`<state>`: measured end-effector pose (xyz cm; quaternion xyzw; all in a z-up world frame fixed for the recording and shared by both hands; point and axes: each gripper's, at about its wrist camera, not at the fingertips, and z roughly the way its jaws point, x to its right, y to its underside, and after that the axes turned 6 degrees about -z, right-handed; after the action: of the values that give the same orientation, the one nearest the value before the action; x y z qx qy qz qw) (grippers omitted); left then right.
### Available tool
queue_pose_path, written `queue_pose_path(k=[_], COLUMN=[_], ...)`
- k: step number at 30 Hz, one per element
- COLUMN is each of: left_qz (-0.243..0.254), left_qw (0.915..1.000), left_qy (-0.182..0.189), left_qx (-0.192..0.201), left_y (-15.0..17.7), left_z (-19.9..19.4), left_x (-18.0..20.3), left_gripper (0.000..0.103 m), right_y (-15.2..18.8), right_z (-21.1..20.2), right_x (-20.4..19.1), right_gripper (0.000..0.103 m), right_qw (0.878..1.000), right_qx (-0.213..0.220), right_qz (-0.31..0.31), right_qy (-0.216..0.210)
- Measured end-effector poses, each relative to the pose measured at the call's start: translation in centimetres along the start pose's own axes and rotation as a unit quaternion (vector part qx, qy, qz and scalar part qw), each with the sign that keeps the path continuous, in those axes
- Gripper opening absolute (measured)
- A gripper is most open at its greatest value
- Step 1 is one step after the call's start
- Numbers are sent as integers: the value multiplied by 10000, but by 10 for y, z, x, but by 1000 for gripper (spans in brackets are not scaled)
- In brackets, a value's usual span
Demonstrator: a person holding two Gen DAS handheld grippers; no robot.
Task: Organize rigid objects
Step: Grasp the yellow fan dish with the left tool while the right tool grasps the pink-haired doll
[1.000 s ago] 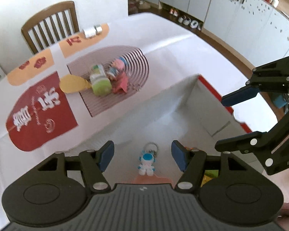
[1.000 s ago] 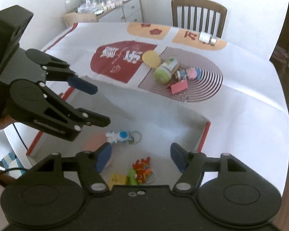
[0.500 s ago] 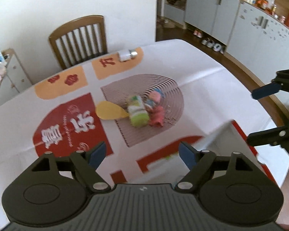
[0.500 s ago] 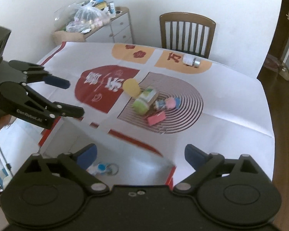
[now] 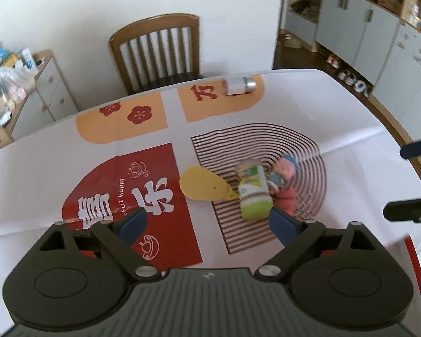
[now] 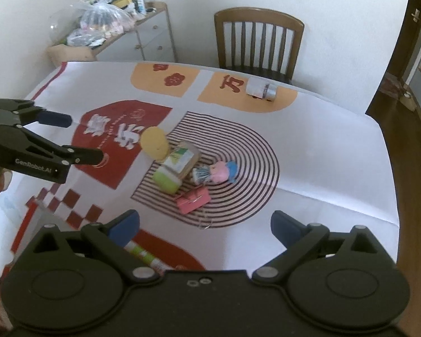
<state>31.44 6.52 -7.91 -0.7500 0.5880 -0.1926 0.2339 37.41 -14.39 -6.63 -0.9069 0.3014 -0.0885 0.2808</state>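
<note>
A small heap of toys lies on the striped patch of the printed mat: a yellow flat piece (image 5: 202, 185) (image 6: 154, 143), a green-lidded jar (image 5: 254, 193) (image 6: 176, 168) on its side, a pink-and-blue doll (image 5: 283, 168) (image 6: 216, 172) and a pink block (image 5: 286, 199) (image 6: 193, 202). A white-and-silver can (image 5: 240, 84) (image 6: 261, 88) lies near the far edge. My left gripper (image 5: 207, 224) (image 6: 75, 139) hovers short of the heap, jaws still opening, nothing between them. My right gripper (image 6: 206, 226) (image 5: 409, 181) stands open and empty, also short of the heap.
A red-trimmed white box (image 6: 28, 219) (image 5: 415, 252) sits at the near table edge, mostly below both cameras. A wooden chair (image 5: 157, 47) stands behind the table. A low cabinet with plastic bags (image 6: 112, 28) is at the far left, and grey kitchen cupboards (image 5: 365, 39) at the right.
Both grippers have left the box, where keychain figures lay, and now face the toy heap on the mat. Both pairs of jaws have spread wider. The box interior has dropped out of view.
</note>
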Motion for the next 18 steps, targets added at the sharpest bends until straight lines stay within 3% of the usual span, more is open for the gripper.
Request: queue_pose_path(k=[9, 18], left_qz=[-460, -1111], left_qw=[9976, 9902], left_qy=[-417, -453], left_qx=[-306, -715], left_y=[-22, -42], left_z=[58, 109], left_x=[-11, -20], left_gripper=[95, 95], right_y=[-20, -29], right_z=[49, 87], right_x=[19, 35], right_gripper=[100, 99], right_qw=[9995, 9982], right_qx=[-273, -551], right_qz=[152, 162], right_qy=[101, 156])
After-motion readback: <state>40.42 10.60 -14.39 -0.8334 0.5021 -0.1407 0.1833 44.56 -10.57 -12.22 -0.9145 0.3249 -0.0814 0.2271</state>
